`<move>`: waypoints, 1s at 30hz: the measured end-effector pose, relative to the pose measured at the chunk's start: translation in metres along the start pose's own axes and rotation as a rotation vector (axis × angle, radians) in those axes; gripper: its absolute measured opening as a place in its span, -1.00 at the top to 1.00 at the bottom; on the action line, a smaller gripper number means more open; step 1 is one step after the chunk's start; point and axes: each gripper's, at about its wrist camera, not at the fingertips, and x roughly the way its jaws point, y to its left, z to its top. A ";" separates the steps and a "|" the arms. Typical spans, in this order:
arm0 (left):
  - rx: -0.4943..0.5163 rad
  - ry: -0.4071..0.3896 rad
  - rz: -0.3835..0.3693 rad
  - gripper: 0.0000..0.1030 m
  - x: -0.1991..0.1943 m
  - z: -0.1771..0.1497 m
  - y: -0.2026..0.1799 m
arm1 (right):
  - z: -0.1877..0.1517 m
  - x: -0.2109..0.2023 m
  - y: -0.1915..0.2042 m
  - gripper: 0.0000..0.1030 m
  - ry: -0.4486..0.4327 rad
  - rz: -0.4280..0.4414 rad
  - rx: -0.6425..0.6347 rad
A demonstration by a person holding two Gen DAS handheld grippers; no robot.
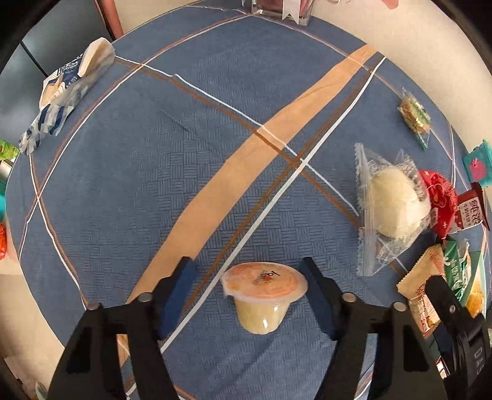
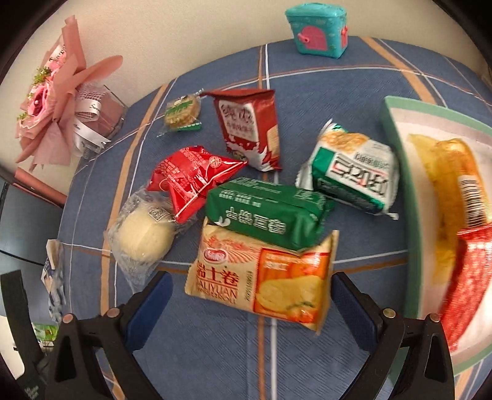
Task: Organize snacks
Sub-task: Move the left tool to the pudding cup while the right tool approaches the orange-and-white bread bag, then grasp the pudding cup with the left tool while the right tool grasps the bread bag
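Note:
A jelly cup with an orange-and-white lid stands on the blue tablecloth. My left gripper points down over it, open, with the cup between the blue pads; the right pad is at the lid's rim and the left pad stands apart. My right gripper is open around a cream-and-orange roll pack, pads not pressing. A dark green pack lies partly on that pack. Around them lie a wrapped white bun, a red packet, a green-and-white pack and a dark red pack.
A green-rimmed tray at the right holds yellow and red packets. A small round biscuit, a teal box and a pink bouquet sit near the table's far edge. A blue-and-white pack lies at the far left.

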 end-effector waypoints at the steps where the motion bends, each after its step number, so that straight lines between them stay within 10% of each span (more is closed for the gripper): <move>1: 0.011 0.000 0.012 -0.31 0.001 0.000 -0.001 | 0.000 0.004 0.002 -1.00 0.003 -0.003 0.004; 6: 0.035 -0.016 0.026 0.06 0.002 0.005 -0.008 | 0.003 0.011 0.005 -0.86 -0.016 -0.044 0.006; 16: 0.057 -0.019 -0.004 0.11 -0.008 -0.005 -0.023 | 0.002 -0.003 -0.008 -0.43 -0.001 -0.048 0.015; 30: 0.168 -0.167 -0.063 0.14 -0.067 -0.030 -0.089 | -0.001 -0.083 -0.029 -0.41 -0.080 0.006 0.001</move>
